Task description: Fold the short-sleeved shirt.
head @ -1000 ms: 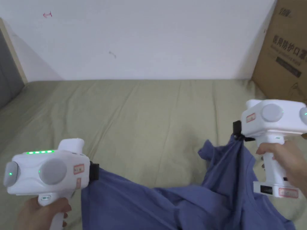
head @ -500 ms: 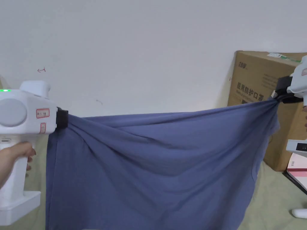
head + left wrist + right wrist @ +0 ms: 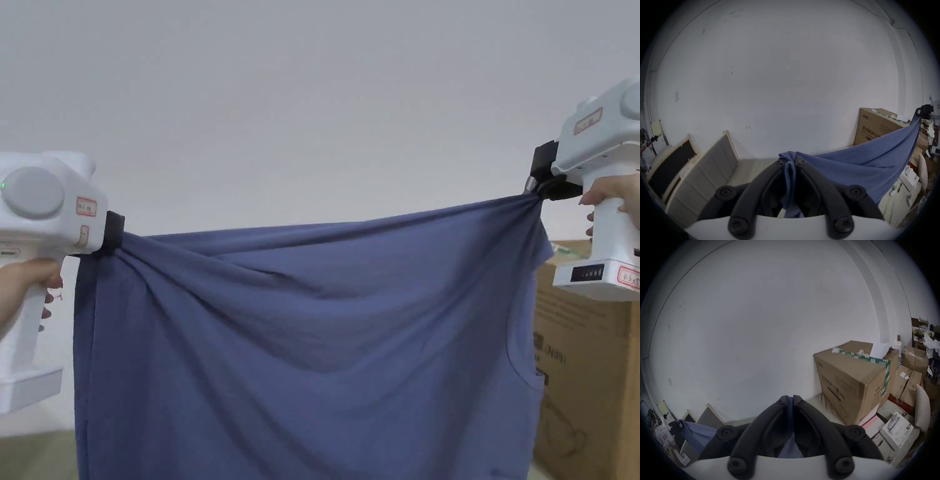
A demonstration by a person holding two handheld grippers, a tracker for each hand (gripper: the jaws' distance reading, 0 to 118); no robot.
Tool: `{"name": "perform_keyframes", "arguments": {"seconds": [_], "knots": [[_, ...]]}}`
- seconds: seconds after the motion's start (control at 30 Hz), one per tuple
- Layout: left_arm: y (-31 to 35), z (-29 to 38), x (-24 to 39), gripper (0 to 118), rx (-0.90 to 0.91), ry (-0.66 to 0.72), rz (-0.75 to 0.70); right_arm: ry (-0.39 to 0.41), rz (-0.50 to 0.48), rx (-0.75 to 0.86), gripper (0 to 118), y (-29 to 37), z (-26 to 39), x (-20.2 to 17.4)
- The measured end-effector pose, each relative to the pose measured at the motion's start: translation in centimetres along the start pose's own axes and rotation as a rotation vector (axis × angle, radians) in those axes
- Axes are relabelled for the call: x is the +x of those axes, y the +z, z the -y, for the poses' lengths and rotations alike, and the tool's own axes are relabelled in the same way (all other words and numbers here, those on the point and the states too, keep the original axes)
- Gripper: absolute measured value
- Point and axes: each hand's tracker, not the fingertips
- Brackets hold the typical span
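Head view shows a blue short-sleeved shirt [image 3: 300, 337] stretched wide in the air in front of a plain white wall [image 3: 312, 94], hanging like a curtain. At the left, the left gripper [image 3: 114, 232] is clamped on one upper corner of the cloth; the left gripper view shows a bunch of blue fabric pinched between its closed jaws. The top edge sags slightly toward the middle, with diagonal creases fanning from each held corner, which suggests light, soft, limp fabric that will drape and wrinkle rather than hold a shape. At the right, the right gripper [image 3: 539, 178] is likewise closed on the other upper corner, held a little higher, and a curved opening, either an armhole or the neckline, shows in the cloth below it. Corner holds like these seem the sensible place to grip, though thin cloth could slip if pulled harder. A green bed surface [image 3: 31, 453] shows at the bottom left corner, below the hanging shirt, offering open room to lay it flat. A cardboard box [image 3: 587, 375] stands close on the right, so swinging that way looks cramped.
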Motion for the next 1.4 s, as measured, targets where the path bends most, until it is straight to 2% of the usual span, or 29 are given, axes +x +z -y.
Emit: {"name": "perform_keyframes", "arguments": {"seconds": [0.23,0.33,0.4,0.47,0.57,0.7,0.8,0.9,1.03,1.1,1.27,1.4], "knots": [[-2.1,-2.4,-0.8,7,0.061,0.044,-0.009,-0.027,-0.012,0.056,5,-0.8,-1.8,-1.5],[-3.5,-0.7,-0.6,7,0.065,0.012,-0.068,-0.006,-0.025,0.020,5,-2.3,0.0,-1.7],[-4.8,1.5,-0.7,7,0.031,0.035,-0.075,0.043,-0.002,-0.023,5,-3.4,3.0,-2.3],[-6.5,4.2,-0.7,7,-0.007,0.032,-0.074,0.055,0.022,-0.078,5,-5.3,5.8,-2.1],[-9.6,10.5,-0.1,7,-0.109,0.016,-0.117,0.021,0.022,-0.196,5,-9.6,11.4,-0.2],[-13.4,21.6,1.0,7,-0.294,-0.018,-0.104,0.053,0.068,-0.366,5,-14.6,21.2,2.6],[-14.6,30.4,1.7,7,-0.401,0.000,-0.090,0.034,0.097,-0.482,5,-16.8,29.0,5.3],[-14.4,38.0,2.1,7,-0.542,0.020,-0.068,0.047,0.127,-0.606,5,-17.2,35.9,7.8],[-11.8,45.9,1.4,7,-0.663,0.054,-0.046,0.096,0.149,-0.742,5,-13.8,43.8,10.2],[-9.6,48.2,0.9,7,-0.695,0.083,-0.019,0.086,0.144,-0.780,5,-10.6,46.2,11.2],[-0.5,50.2,0.0,7,-0.659,0.083,0.010,0.099,0.116,-0.812,5,-1.6,49.5,14.1],[6.8,51.7,-0.5,7,-0.685,0.079,0.014,0.048,0.098,-0.867,5,6.3,51.6,15.9]]}}
